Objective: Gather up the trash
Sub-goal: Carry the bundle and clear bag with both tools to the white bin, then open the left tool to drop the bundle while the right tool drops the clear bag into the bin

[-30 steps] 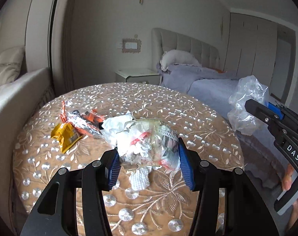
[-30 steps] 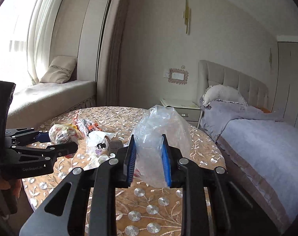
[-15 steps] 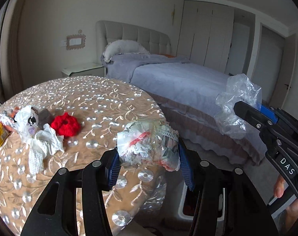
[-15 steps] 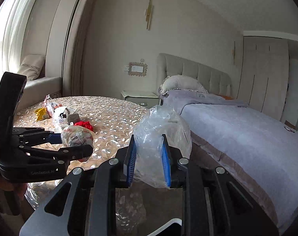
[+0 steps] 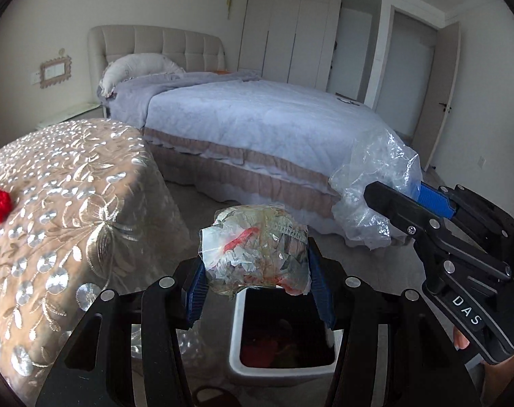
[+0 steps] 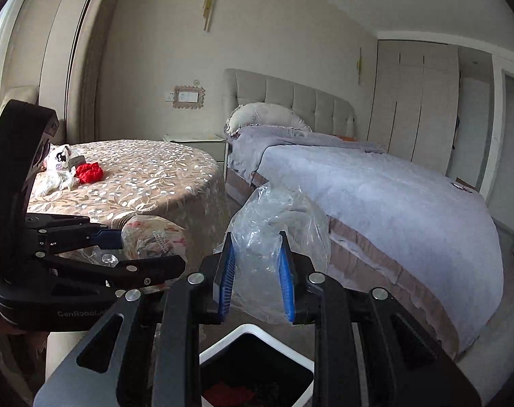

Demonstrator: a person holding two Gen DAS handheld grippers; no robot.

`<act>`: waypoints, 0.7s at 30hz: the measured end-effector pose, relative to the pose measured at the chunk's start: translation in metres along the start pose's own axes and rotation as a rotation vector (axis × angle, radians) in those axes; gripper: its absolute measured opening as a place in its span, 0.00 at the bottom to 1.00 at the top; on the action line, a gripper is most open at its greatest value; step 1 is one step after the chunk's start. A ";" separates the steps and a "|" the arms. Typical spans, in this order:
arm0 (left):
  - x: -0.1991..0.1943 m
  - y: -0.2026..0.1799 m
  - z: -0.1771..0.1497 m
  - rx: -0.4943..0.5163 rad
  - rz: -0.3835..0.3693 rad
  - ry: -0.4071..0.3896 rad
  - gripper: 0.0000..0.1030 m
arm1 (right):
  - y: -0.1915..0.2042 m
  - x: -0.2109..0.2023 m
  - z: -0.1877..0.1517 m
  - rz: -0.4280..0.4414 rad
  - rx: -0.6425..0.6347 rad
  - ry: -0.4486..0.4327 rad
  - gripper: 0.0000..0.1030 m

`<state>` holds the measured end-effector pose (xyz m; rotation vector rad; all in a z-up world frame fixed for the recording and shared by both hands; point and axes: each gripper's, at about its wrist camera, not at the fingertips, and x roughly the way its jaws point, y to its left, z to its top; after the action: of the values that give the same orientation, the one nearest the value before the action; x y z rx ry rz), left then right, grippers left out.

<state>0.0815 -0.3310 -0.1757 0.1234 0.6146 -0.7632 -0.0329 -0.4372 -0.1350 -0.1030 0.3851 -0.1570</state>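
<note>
My left gripper is shut on a crumpled bundle of clear wrappers with red bits and holds it above a white bin on the floor. The bundle also shows in the right wrist view. My right gripper is shut on a crumpled clear plastic bag, held above the same bin. In the left wrist view the right gripper holds the bag to the right of the bin. Red and dark trash lies inside the bin.
A round table with an embroidered beige cloth stands to the left, with a red crocheted item and white wrappers on it. A bed with a lilac cover lies behind. Grey floor lies between the table and the bed.
Both grippers have swung right, away from the table, with their trash still held. The white bin has come into view below them.
</note>
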 end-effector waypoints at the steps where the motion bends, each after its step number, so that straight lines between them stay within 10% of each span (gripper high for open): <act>1: 0.006 -0.004 -0.002 0.006 -0.015 0.007 0.50 | -0.002 0.000 -0.006 0.003 0.006 0.006 0.25; 14: 0.085 -0.032 -0.036 0.029 -0.104 0.187 0.51 | -0.032 0.029 -0.069 -0.030 0.044 0.120 0.25; 18: 0.110 -0.035 -0.047 0.015 -0.114 0.276 0.96 | -0.040 0.039 -0.076 -0.041 0.057 0.144 0.25; 21: 0.117 -0.029 -0.051 -0.009 -0.106 0.302 0.96 | -0.045 0.042 -0.079 -0.051 0.059 0.150 0.25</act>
<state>0.1029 -0.4065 -0.2798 0.2014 0.9163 -0.8517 -0.0307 -0.4936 -0.2169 -0.0429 0.5276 -0.2271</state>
